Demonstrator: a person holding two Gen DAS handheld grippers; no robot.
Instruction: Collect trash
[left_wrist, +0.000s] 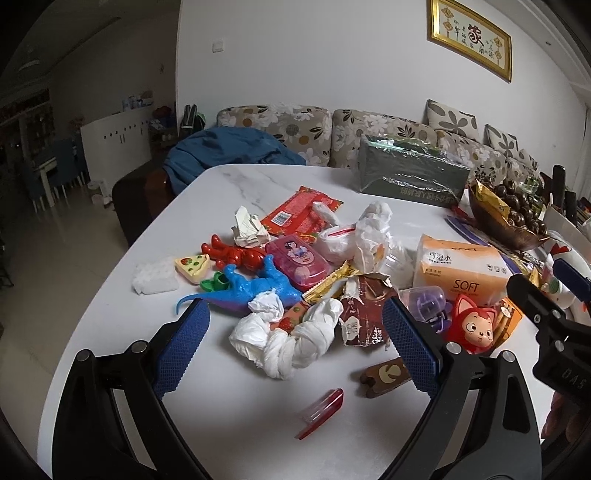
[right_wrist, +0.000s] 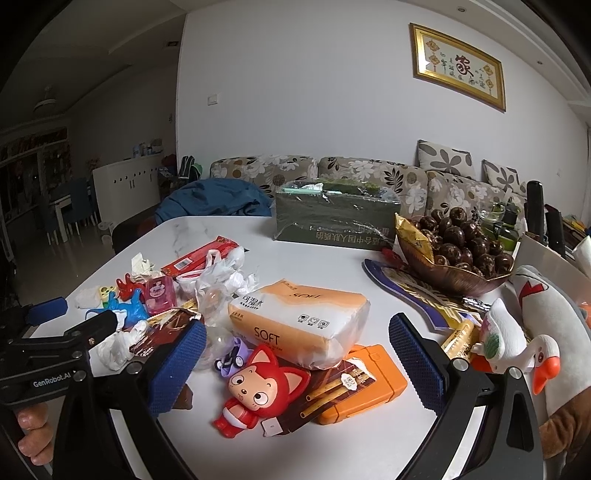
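Observation:
A pile of trash and toys lies on the white table (left_wrist: 229, 181). Crumpled white tissue (left_wrist: 291, 339) lies between the fingers of my open left gripper (left_wrist: 295, 321), just ahead of the tips. Behind it lie a torn brown wrapper (left_wrist: 360, 314), a red snack bag (left_wrist: 299, 210), a crumpled paper (left_wrist: 249, 227) and white plastic bags (left_wrist: 362, 232). My right gripper (right_wrist: 297, 345) is open and empty above a red fox figure (right_wrist: 258, 387), an orange tissue pack (right_wrist: 299, 321) and a brown stick-snack wrapper (right_wrist: 332, 387).
Toys mix with the trash: a blue dinosaur (left_wrist: 258, 284), a red figure (left_wrist: 236, 254), a pink case (left_wrist: 299, 262), an orange box (right_wrist: 369, 387). A green box (right_wrist: 332, 221), a bowl of dark fruit (right_wrist: 458, 254) and a goose plush (right_wrist: 539, 325) stand at back right.

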